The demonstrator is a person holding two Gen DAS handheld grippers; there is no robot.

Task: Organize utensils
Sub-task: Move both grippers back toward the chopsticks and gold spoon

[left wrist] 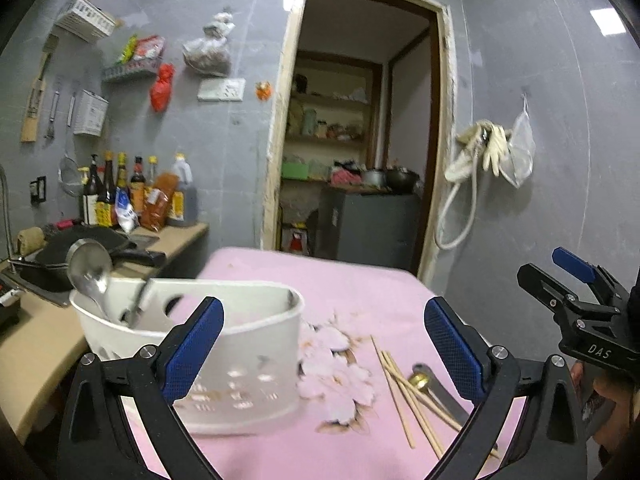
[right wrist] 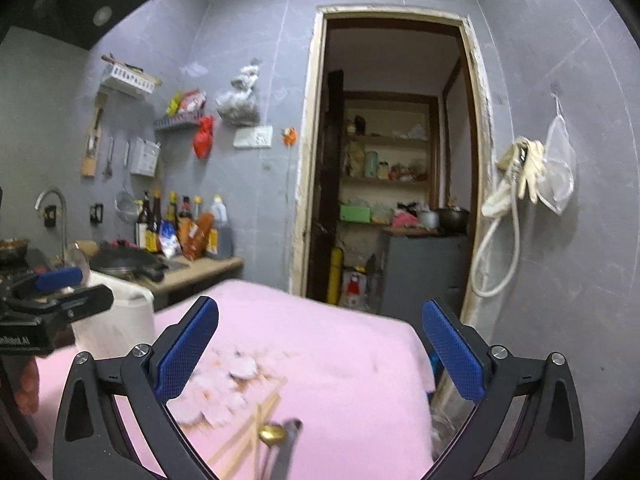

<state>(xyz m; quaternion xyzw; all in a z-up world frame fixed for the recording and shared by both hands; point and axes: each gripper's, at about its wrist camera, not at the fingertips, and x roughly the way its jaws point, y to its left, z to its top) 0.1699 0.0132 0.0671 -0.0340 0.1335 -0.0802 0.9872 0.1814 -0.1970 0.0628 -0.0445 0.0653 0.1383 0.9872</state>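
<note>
Two pairs of tongs hang over the pink cloth [left wrist: 360,288], and both stand spread wide with nothing between their pads. The left tongs [left wrist: 324,344] point at the gap between the white caddy [left wrist: 240,344] and the loose pieces; the caddy sits just ahead and to their left, with a steel spoon [left wrist: 90,270] already standing in its far-left corner. The right tongs [right wrist: 320,350] hover further right, well apart from the caddy [right wrist: 116,320], which shows only at the left edge of their view behind the other tool.

What remains to sort lies low and to the right of the left tongs: a loose fan of chopsticks [left wrist: 404,392], with a brass-bowled spoon [left wrist: 420,380] and a grey flat handle [left wrist: 444,396] lying across them. Seen from the right tongs, the same chopsticks [right wrist: 248,432] and spoon [right wrist: 272,434] sit almost dead centre, just below and ahead of the open jaws. Their long axes run roughly from near to far, angled slightly leftward away from the tongs, though the blur there makes the exact lie uncertain.

By my reckoning the right hand is the nearer one and better lined up; it would need to dip down and close across the sticks, not along them, then carry left to the caddy.
</note>
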